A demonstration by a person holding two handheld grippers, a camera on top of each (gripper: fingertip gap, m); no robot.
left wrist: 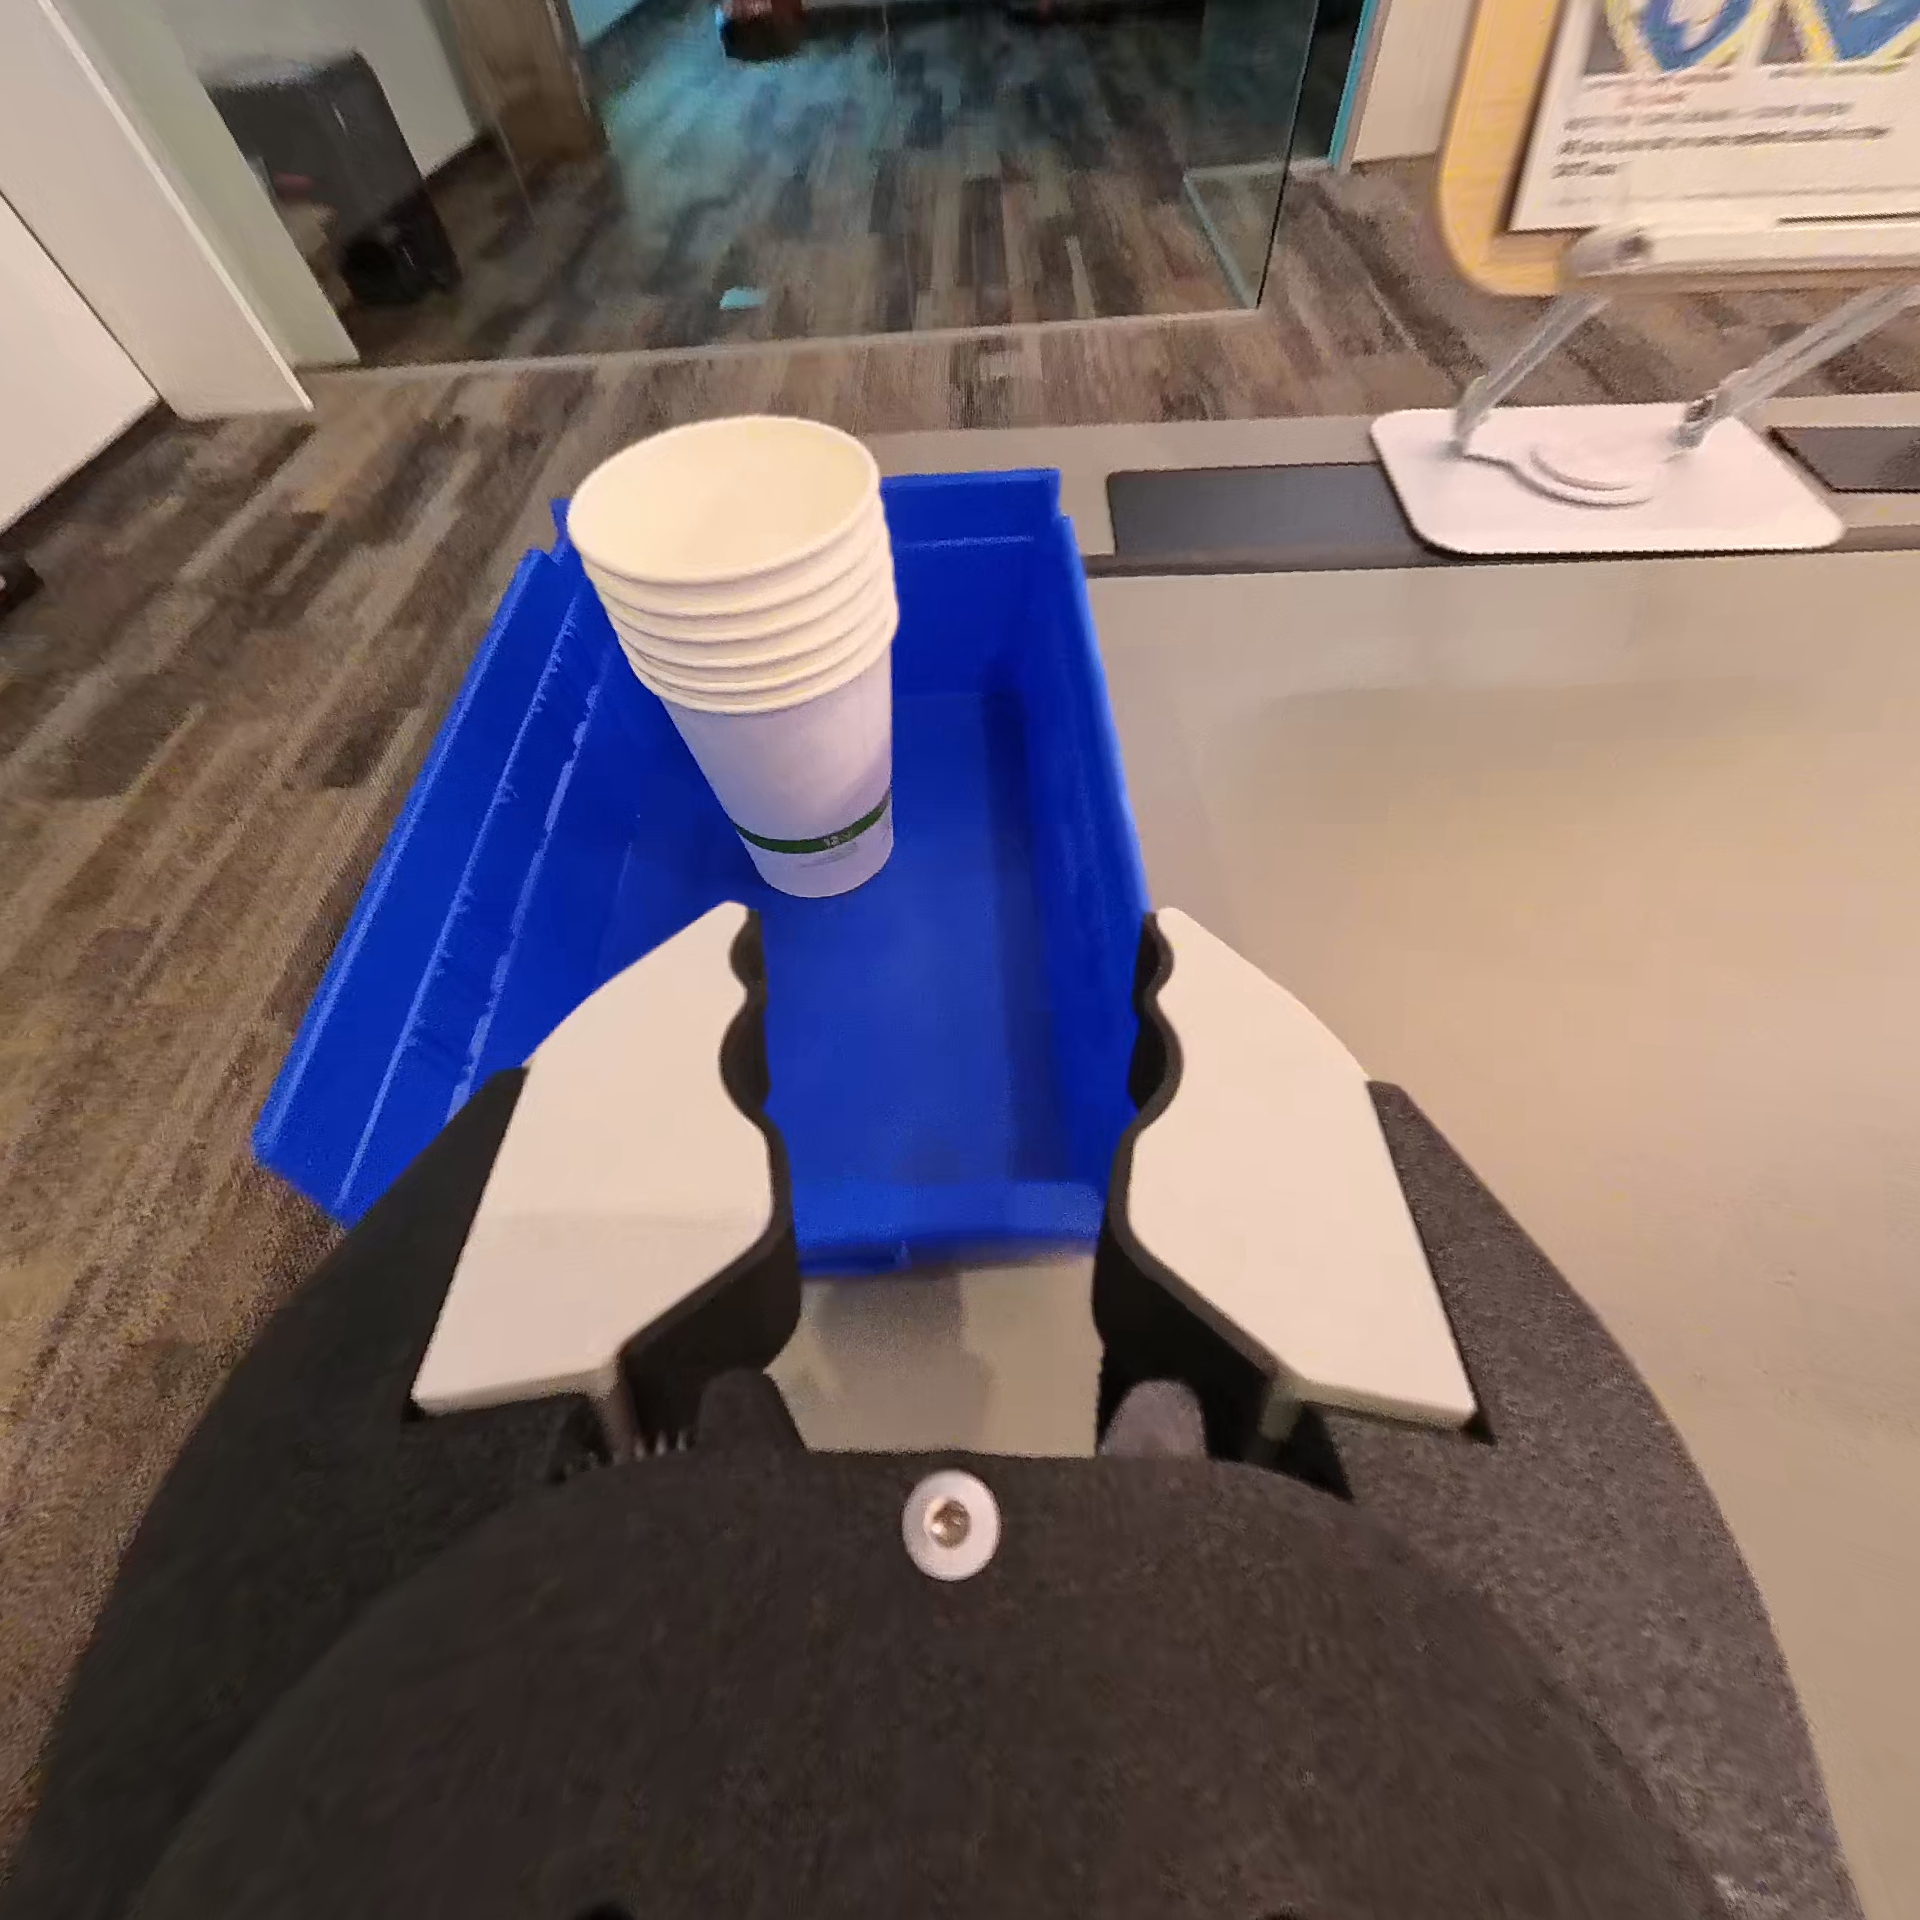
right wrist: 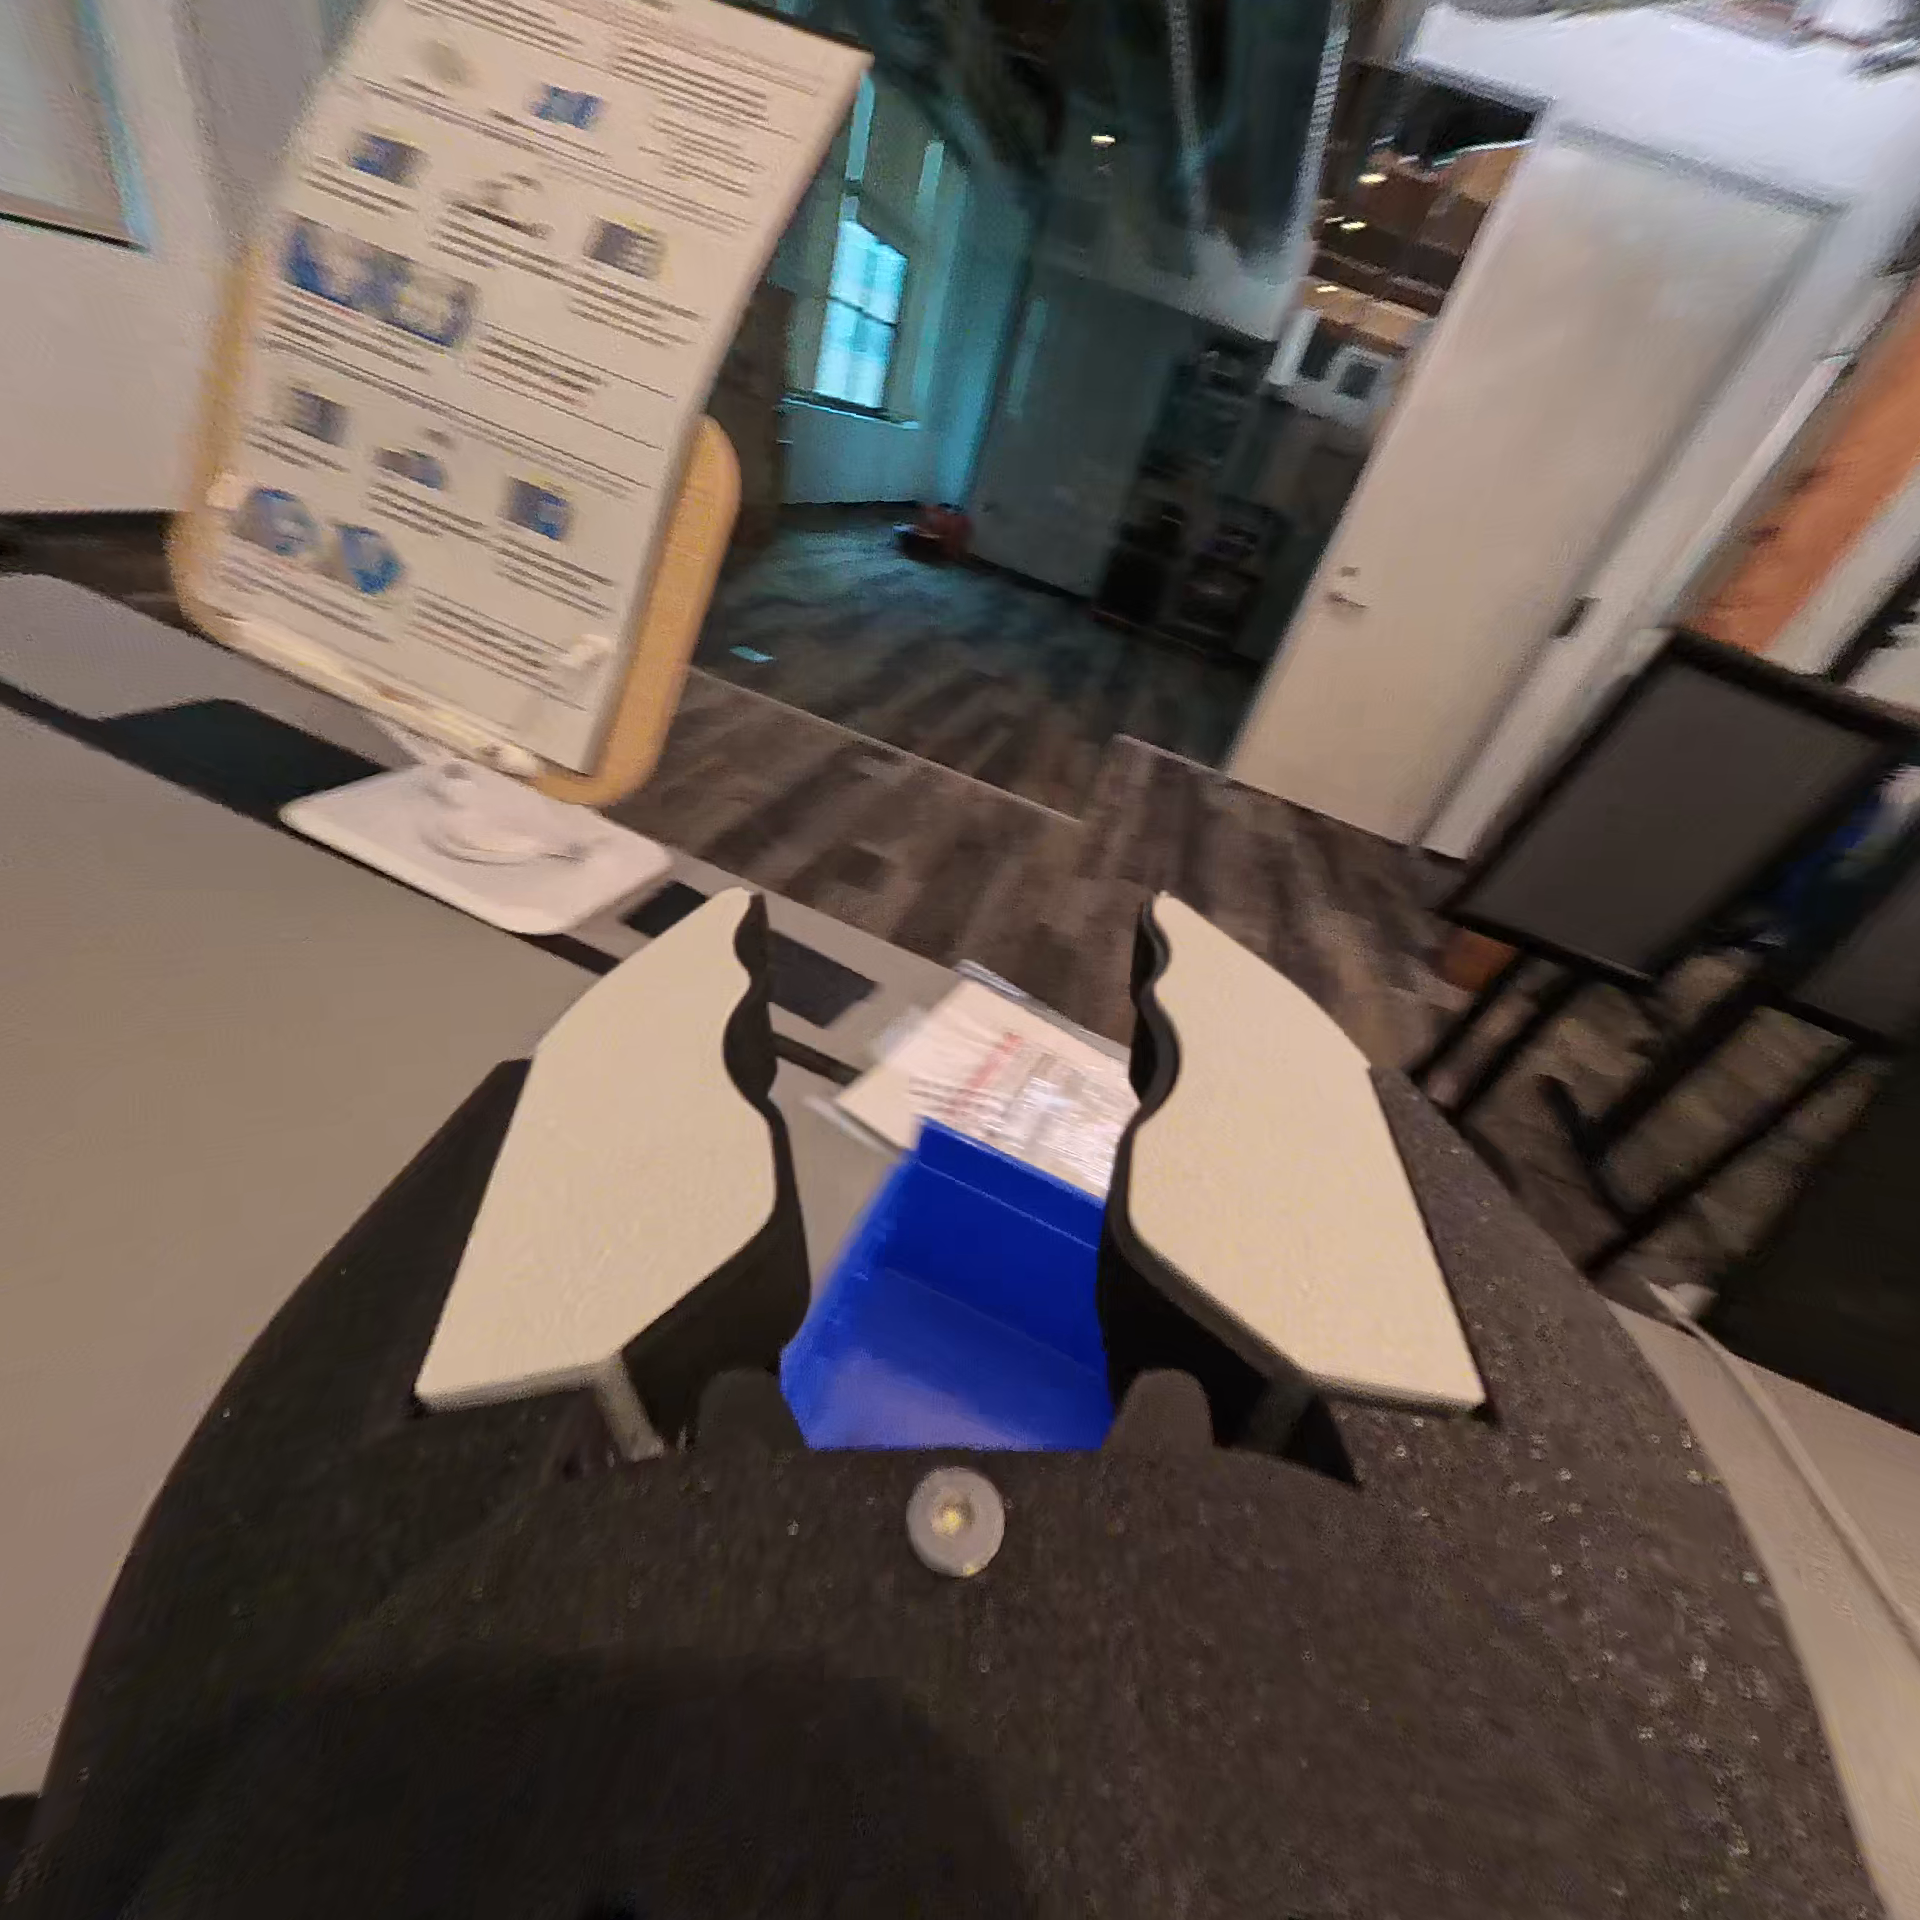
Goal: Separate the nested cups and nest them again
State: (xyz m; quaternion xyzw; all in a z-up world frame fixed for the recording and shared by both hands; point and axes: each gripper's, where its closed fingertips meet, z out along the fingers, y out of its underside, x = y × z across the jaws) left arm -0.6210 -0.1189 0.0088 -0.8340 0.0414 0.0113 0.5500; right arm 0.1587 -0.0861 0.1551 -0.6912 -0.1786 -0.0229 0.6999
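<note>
A stack of several nested white paper cups stands upright in a blue plastic bin at the table's left edge, near the bin's far end. My left gripper is open and empty, hovering over the bin's near half, short of the cups. My right gripper is open and empty, held above a second blue bin that shows between its fingers. No cups show in the right wrist view.
A grey table spreads to the right of the bin. A sign on a white stand sits at the far edge; it also shows in the right wrist view. Printed papers lie beyond the second bin. Carpet floor lies left.
</note>
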